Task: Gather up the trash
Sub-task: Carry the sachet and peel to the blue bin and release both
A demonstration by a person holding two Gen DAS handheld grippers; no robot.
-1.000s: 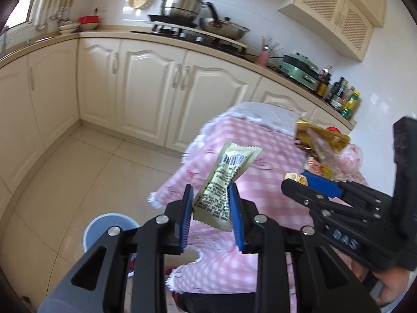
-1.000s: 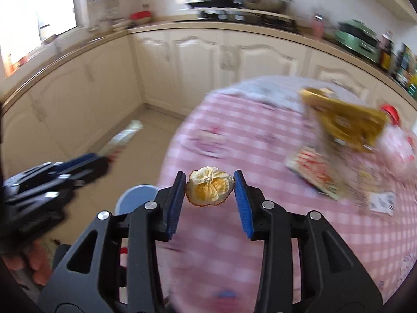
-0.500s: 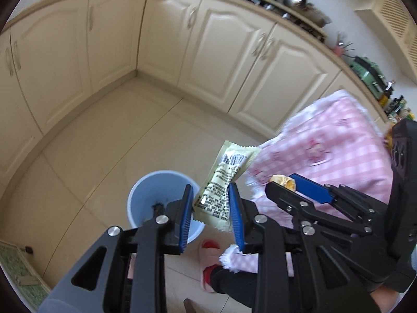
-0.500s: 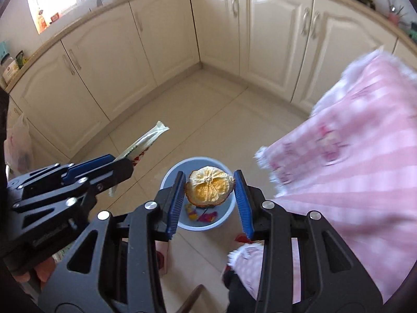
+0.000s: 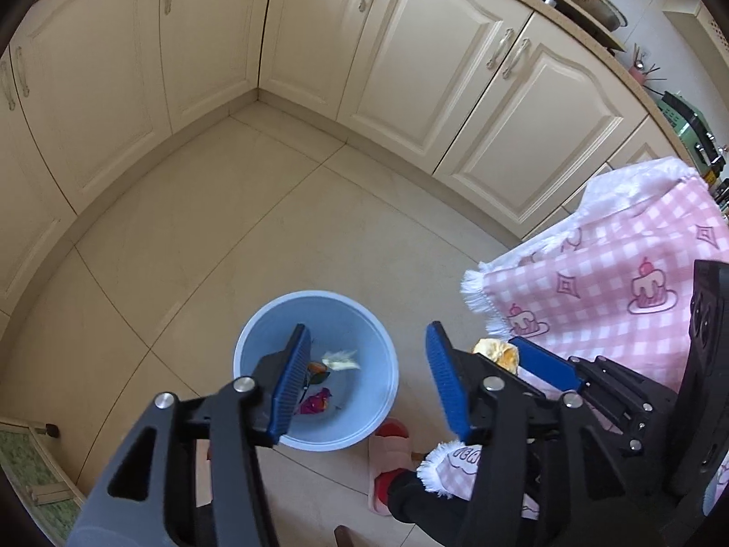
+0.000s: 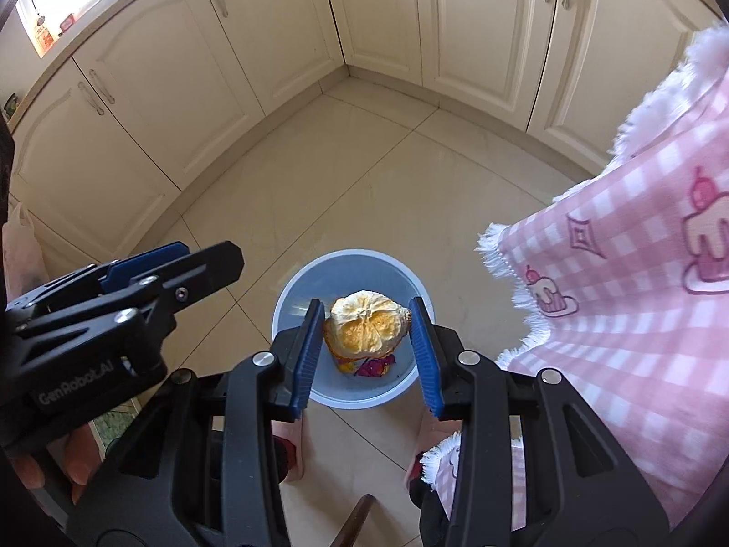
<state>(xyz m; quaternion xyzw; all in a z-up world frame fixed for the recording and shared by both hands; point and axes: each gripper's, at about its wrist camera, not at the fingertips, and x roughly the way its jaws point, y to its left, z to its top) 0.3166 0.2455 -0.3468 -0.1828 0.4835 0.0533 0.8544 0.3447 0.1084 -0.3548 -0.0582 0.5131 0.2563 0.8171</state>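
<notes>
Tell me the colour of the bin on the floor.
The bin is light blue, shown best in the left wrist view.

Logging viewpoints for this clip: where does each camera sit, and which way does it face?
Left wrist: on the left hand-held gripper, jaws open, looking down at the blue trash bin; a slippered foot shows.
Right wrist: on the right hand-held gripper, looking down over the bin with an orange peel between its pads; fingers show.
Shared: bin, pink checked tablecloth, cream cabinets, each other's gripper.
</notes>
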